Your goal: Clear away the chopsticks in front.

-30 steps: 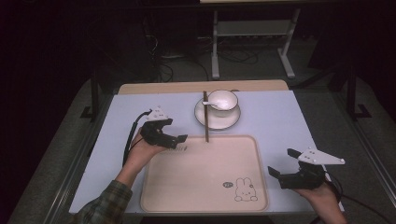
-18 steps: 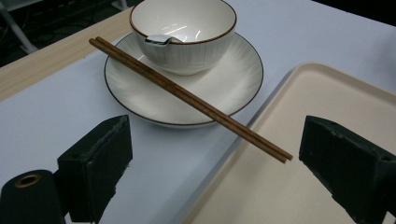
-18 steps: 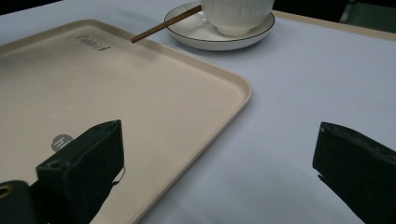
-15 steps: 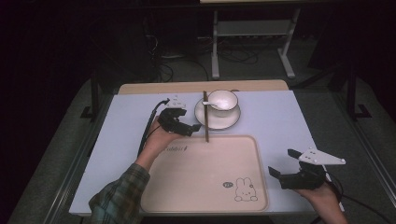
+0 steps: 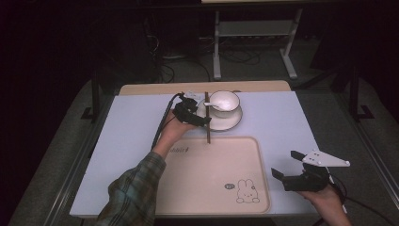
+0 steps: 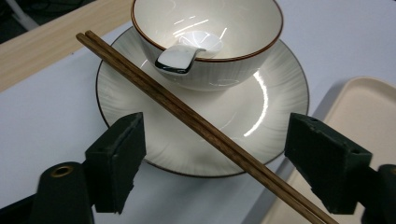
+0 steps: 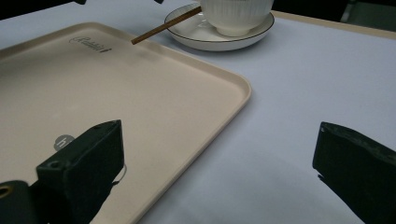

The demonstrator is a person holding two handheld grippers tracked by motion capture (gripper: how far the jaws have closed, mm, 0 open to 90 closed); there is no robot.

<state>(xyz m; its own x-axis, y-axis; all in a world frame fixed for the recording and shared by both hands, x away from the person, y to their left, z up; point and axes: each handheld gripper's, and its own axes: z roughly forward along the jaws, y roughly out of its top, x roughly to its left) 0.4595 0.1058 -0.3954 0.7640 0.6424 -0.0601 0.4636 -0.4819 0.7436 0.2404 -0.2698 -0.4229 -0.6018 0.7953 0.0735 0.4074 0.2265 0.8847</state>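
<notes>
Chopsticks (image 6: 196,121) lying as a pair across the saucer's (image 6: 261,100) rim onto the cream tray (image 5: 202,188), left claw (image 6: 215,165) hanging spread wide around them, not touching, spoon (image 6: 184,51) sitting in the bowl (image 6: 219,18), right claw (image 5: 287,168) gaping, hovering over the tabletop (image 5: 287,117) beside the tray's near corner

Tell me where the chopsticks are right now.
In the high view, the chopsticks lie across the left rim of the plate beside the bowl, their near tips over the tray's far edge.

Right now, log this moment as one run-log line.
left hand-held gripper: open, straddling chopsticks on saucer | right hand-held gripper: open, beside tray | spoon: in bowl
</notes>
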